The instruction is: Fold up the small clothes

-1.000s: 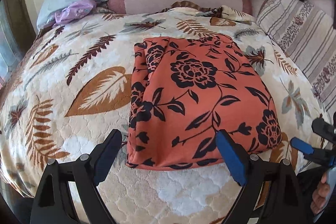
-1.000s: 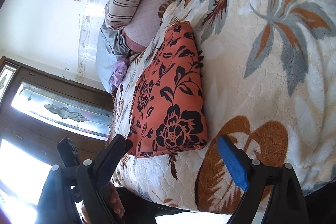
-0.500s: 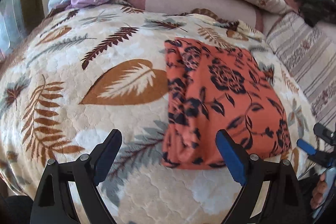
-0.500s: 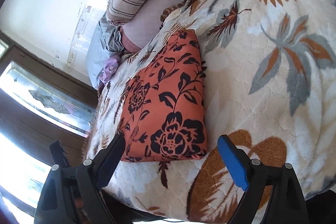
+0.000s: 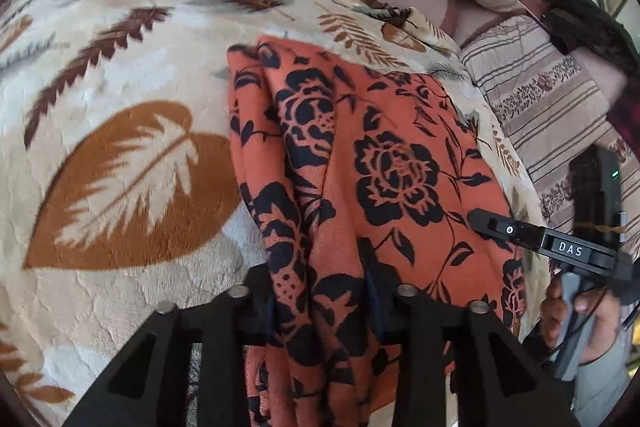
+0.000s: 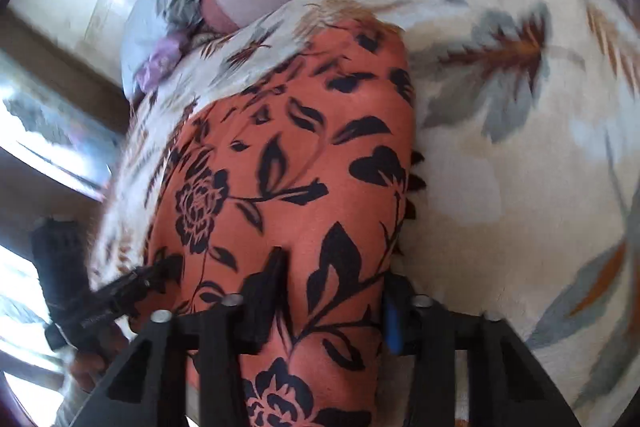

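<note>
- Left wrist view: the left gripper [image 5: 322,301] sits at 6 o'clock, its two fingers drawn in narrow and pinching a bunched ridge of the orange floral cloth [image 5: 384,163] at the cloth's near edge.
- The cloth lies folded on the leaf-patterned blanket [image 5: 120,167], reaching from the centre toward 1 o'clock, with creases running up from the pinch.
- At 3 to 4 o'clock the right gripper [image 5: 486,223] reaches over the cloth's right edge, the right hand [image 5: 576,311] on its handle; from here I cannot tell how its fingers stand.
- A striped cushion [image 5: 552,99] lies at 2 o'clock, just beside the blanket.
- Right wrist view, somewhat blurred: the right gripper [image 6: 332,301] at 6 o'clock is closed narrow on the cloth [image 6: 304,155], fabric humped between its fingers.
- The cloth runs from 6 o'clock up to the centre on the blanket [image 6: 520,167].
- The left gripper [image 6: 160,273] comes in at 8 o'clock, its tip touching the cloth's near left corner.
</note>
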A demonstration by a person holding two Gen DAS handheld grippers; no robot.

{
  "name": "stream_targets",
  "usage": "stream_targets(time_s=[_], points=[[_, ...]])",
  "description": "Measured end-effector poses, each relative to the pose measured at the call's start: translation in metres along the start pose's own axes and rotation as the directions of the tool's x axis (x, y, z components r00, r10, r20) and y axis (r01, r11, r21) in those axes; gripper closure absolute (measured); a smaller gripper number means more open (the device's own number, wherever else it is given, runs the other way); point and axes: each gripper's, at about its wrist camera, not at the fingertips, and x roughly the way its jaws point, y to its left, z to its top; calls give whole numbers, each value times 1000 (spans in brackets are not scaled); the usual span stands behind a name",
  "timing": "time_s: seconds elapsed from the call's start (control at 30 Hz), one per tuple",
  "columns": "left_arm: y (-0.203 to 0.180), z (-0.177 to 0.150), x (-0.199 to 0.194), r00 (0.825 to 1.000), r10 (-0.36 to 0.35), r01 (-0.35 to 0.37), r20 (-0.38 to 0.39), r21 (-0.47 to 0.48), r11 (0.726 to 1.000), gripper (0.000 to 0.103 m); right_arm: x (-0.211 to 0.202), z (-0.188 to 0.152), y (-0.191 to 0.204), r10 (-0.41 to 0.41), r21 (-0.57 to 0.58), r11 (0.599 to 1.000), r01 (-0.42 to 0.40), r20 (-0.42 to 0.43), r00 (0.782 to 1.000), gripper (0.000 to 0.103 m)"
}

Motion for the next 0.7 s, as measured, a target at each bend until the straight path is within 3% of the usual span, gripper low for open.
stream_targets(time_s=[0.13, 0.2, 0.27, 0.3, 0.33, 0.37, 0.4, 0.43, 0.47, 0.53, 0.6, 0.67, 0.7], points=[[-23, 18, -30, 990, -26, 20, 138, 44, 999, 75, -45, 24, 38, -93, -138, 984, 116, 162, 982, 71], [-32, 29, -34, 984, -45, 36, 174, 53, 998, 74, -64, 39, 42, -97, -138, 982, 131, 232, 968, 71], [-34, 36, -18, 987, -31, 23, 159, 54, 998, 67, -66, 48, 29, -87, -92, 989, 114, 257, 962, 68], [-32, 38, -2, 991, -2, -4, 132, 43, 999, 55, -57, 50, 16, -79, -59, 994, 96, 242, 967, 64], [-25, 38, 19, 995, 74, -75, 62, 26, 997, 35, -39, 50, -1, -84, -4, 996, 86, 190, 978, 45], [-19, 35, 37, 990, 139, -139, -16, 16, 990, 31, -20, 47, -19, -108, 62, 993, 102, 116, 987, 27], [-14, 31, 42, 993, 113, -113, -45, -8, 994, 26, -5, 40, -37, -144, 134, 982, 137, 45, 989, 27], [-11, 25, 30, 996, 92, -92, 1, -41, 995, 27, -1, 29, -51, -121, 195, 975, 111, 37, 992, 27], [-12, 20, 17, 994, 105, -103, 37, -47, 994, 26, -9, 21, -54, -77, 213, 975, 56, 90, 993, 28], [-19, 11, -10, 984, 137, -135, 115, -25, 990, 26, -34, 9, -46, -131, 203, 974, 98, 158, 979, 27], [-25, 1, -27, 974, 138, -137, 181, -15, 990, 20, -59, 1, -32, -93, 193, 980, 45, 248, 964, 26], [-30, -6, -24, 972, 152, -157, 178, 12, 988, 16, -74, -3, -5, -32, 111, 994, -1, 300, 953, 26], [-33, -8, -16, 972, 184, -189, 148, 22, 982, 16, -76, -6, 8, -7, 60, 998, -12, 312, 950, 18]])
